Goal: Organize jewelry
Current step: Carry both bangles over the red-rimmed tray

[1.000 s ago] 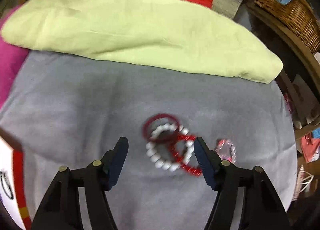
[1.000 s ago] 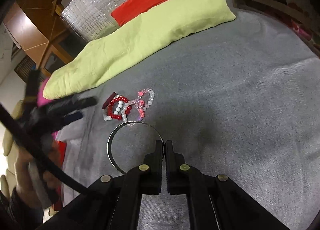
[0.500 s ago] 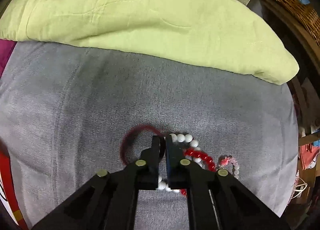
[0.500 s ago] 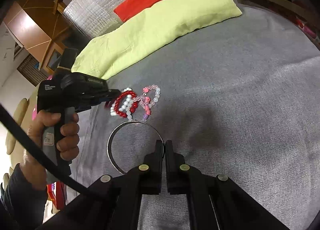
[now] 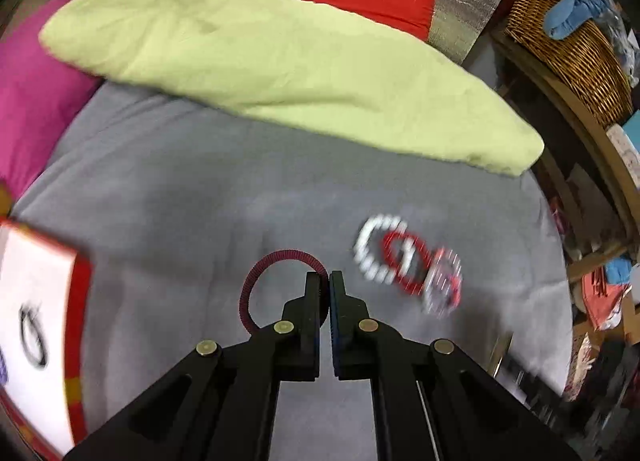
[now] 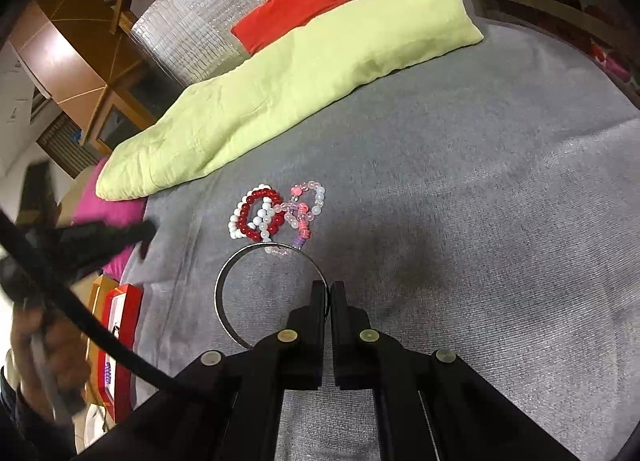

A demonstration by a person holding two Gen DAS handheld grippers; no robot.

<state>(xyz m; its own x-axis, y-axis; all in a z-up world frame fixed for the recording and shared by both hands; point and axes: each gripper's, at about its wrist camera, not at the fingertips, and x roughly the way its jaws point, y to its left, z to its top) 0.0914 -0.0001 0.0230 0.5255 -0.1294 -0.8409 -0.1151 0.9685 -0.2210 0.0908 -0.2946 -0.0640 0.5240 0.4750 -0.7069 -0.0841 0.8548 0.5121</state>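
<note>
My left gripper [image 5: 325, 275] is shut on a dark red ribbed bangle [image 5: 256, 281], which hangs lifted above the grey bedspread [image 5: 180, 189]. To its right lie a white bead bracelet [image 5: 370, 249], a red bead bracelet [image 5: 404, 261] and a blurred pink one [image 5: 444, 289]. My right gripper [image 6: 327, 287] is shut on a thin silver bangle [image 6: 224, 285]. Beyond it the white bracelet [image 6: 236, 221], the red bracelet [image 6: 256, 213] and the pink bracelet [image 6: 304, 205] lie overlapping. The left gripper [image 6: 120, 235] shows blurred at the left of the right wrist view.
A red-edged white box [image 5: 36, 301] with a ring shape inside sits at the left; it shows again as the red box [image 6: 120, 337] by the bed edge. A pale green pillow [image 5: 280, 69] and a pink cushion [image 5: 32, 101] lie behind. A wicker basket [image 5: 568, 45] stands at right.
My left gripper closed on the dark red bangle, lifted it off the pile and carried it left toward the red box. The right gripper stayed still with the silver bangle.
</note>
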